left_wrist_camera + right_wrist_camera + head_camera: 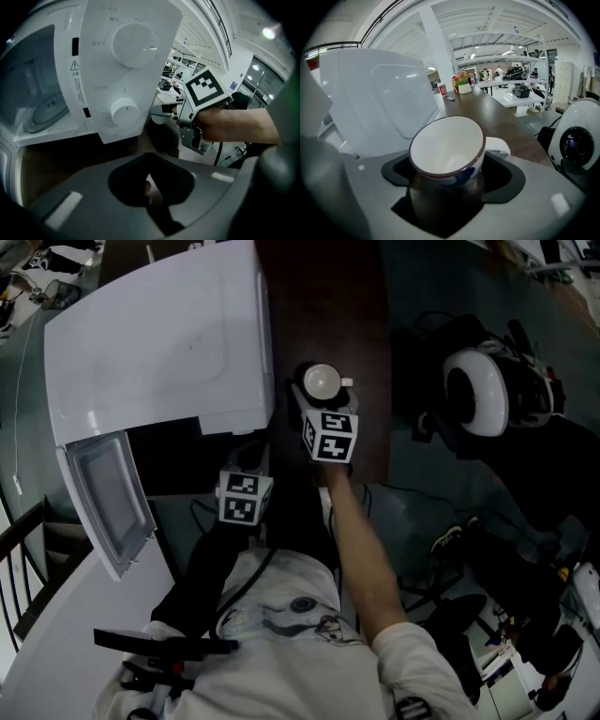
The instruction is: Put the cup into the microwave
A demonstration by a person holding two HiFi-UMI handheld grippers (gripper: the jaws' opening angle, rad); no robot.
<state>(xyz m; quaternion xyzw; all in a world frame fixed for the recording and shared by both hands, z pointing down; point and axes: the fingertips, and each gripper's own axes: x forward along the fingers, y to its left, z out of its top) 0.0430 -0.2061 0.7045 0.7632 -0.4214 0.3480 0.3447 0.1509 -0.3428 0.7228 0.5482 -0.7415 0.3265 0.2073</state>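
Beside the white microwave oven [159,334], on the dark brown tabletop [361,324], the white ceramic cup with a dark rim [447,150] stands upright between the right gripper's [323,411] wide-spread jaws, not squeezed. Down by the microwave's open door [108,493], the left gripper [247,463] hangs clenched and empty.

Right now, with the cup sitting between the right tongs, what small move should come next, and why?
Probably close the right tongs on the cup. They stand open with the cup upright between them on the brown table, pads not pressing it. The microwave door already hangs open, so a firm grip seems the only thing missing before lifting.
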